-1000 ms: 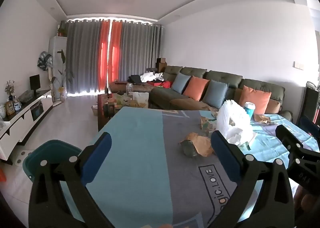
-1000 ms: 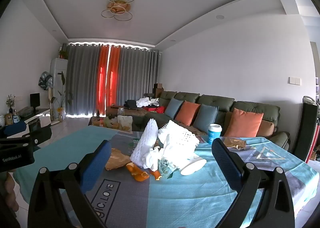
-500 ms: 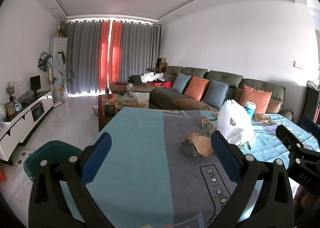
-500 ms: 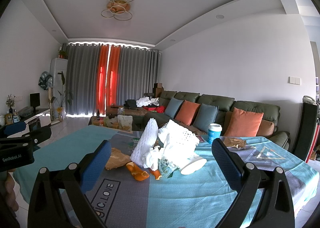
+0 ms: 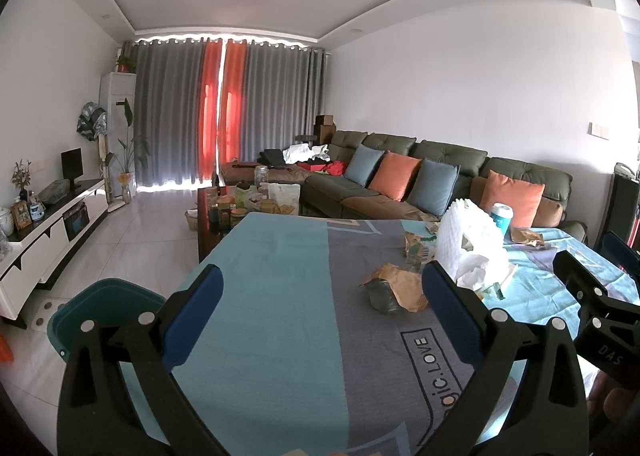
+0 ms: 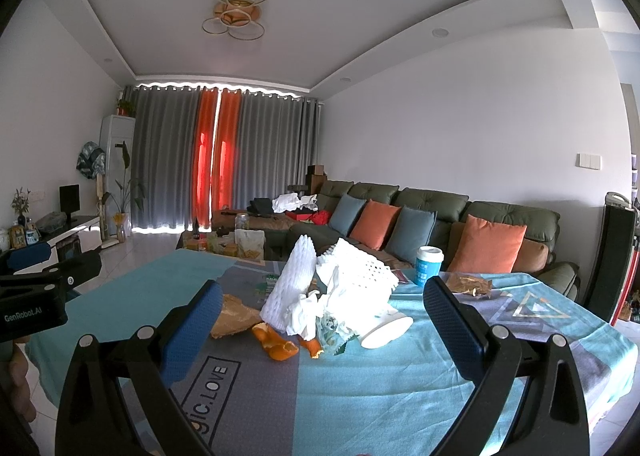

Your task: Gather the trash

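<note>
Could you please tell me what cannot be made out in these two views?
- Teal bin, left wrist view: inside hidden by its rim and the left gripper.
- Crumpled brown wrapper, right wrist view: partly behind the right gripper.
- Blue paper cup: print too small to read.

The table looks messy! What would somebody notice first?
The white foam netting heaped mid-table, with orange peel in front. A blue paper cup stands behind it, by the sofa side. Both tools, left and right, hover open and empty.
</note>
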